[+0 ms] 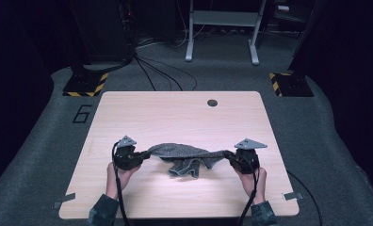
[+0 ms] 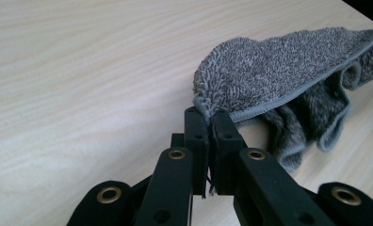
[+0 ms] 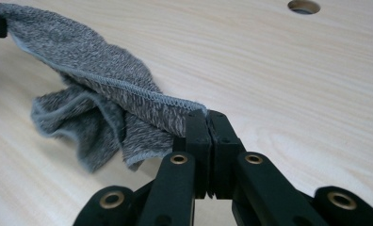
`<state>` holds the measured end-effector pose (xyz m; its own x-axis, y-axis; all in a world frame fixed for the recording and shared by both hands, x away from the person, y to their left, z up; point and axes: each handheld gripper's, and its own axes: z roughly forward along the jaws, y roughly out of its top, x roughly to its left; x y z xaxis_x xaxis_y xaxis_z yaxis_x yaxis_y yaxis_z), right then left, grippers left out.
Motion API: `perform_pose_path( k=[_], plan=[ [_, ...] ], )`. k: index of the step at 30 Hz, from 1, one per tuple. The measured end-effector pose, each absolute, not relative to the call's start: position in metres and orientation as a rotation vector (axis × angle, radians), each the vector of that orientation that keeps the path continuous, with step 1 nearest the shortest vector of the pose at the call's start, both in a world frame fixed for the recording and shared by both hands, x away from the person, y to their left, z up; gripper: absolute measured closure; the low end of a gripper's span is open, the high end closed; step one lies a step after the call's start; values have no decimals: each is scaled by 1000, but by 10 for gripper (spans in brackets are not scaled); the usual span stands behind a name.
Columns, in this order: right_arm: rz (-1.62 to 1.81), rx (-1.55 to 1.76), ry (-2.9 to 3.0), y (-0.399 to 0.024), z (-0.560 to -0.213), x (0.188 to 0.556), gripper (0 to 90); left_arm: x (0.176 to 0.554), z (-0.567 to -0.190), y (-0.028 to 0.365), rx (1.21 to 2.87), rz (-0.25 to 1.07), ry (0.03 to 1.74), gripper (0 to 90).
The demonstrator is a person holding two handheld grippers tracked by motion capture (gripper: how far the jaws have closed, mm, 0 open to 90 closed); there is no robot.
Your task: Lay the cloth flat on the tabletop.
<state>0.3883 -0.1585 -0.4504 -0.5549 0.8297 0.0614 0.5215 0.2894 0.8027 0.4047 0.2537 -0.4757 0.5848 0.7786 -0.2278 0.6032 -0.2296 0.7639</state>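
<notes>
Looks like a lab or recording studio, not a home. Pale wood worktop (image 1: pixel 184 117) w/ a round cable hole (image 1: pixel 212 102) stands alone on grey carpet (image 1: pixel 316 136), dark all around. Black stand bases w/ yellow-black hazard tape (image 1: pixel 86 84) sit at both far corners; cables (image 1: pixel 161 70) run across the floor. A "6" (image 1: pixel 82 114) is marked on the carpet, tape bits (image 1: pixel 63 200) at the near corners. Grey metal frame legs (image 1: pixel 222 28) stand at the back.

The towel (image 1: pixel 187 160) strung between the black left gripper (image 1: pixel 147 154) and black right gripper (image 1: pixel 225 155) is speckled grey with paler grey hems; beneath them, the table (image 1: pixel 175 113) is light wood-grain.
</notes>
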Motion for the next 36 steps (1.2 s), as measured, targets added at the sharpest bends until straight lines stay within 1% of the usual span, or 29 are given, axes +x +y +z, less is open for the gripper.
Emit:
perform_pose_path(
  k=[6,13,16,18,20,21,22,23,25,27,28,29,30,31,33,34,35,36],
  plan=[
    [1153,1244,2227,-160,-459,382,885,400,-485,255,1940,230,1123,869],
    [1154,1287,2238,-161,-466,401,885,422,-489,257,1909,171,1171,869],
    [1133,1291,2240,-160,-466,420,885,443,-487,255,1918,169,1183,871],
    [1123,1293,2246,-158,-463,441,885,465,-483,255,1914,142,1186,872],
    [1104,1289,2241,-154,-457,468,886,490,-474,253,1918,156,1195,872],
    [1073,1298,2238,-151,-451,483,886,503,-466,251,1901,139,1212,872],
    [1047,1281,2216,-147,-436,511,886,515,-456,249,1913,179,1218,873],
    [1047,1281,2216,-147,-436,511,886,526,-444,245,1909,231,1228,873],
    [1065,1275,2168,-144,-411,532,886,542,-411,244,1897,284,1207,873],
    [1084,1235,2110,-142,-379,540,886,547,-373,243,1879,377,1156,873],
    [1106,1211,2079,-141,-362,539,885,544,-355,242,1865,420,1125,873],
    [1131,1136,2028,-140,-331,531,885,539,-339,240,1855,466,1092,872],
    [1148,1100,2011,-140,-320,524,885,532,-326,238,1833,498,1066,872],
    [1148,1100,2011,-140,-320,524,885,523,-317,238,1828,528,1035,872],
    [1176,1044,1986,-141,-306,508,883,507,-311,239,1834,555,987,872],
    [1195,1008,1984,-143,-306,490,881,500,-313,240,1839,553,974,872],
    [1195,1008,1984,-143,-306,490,881,493,-319,241,1846,554,968,872],
    [1193,990,1994,-144,-311,481,881,488,-327,242,1855,542,965,871]
  ],
)
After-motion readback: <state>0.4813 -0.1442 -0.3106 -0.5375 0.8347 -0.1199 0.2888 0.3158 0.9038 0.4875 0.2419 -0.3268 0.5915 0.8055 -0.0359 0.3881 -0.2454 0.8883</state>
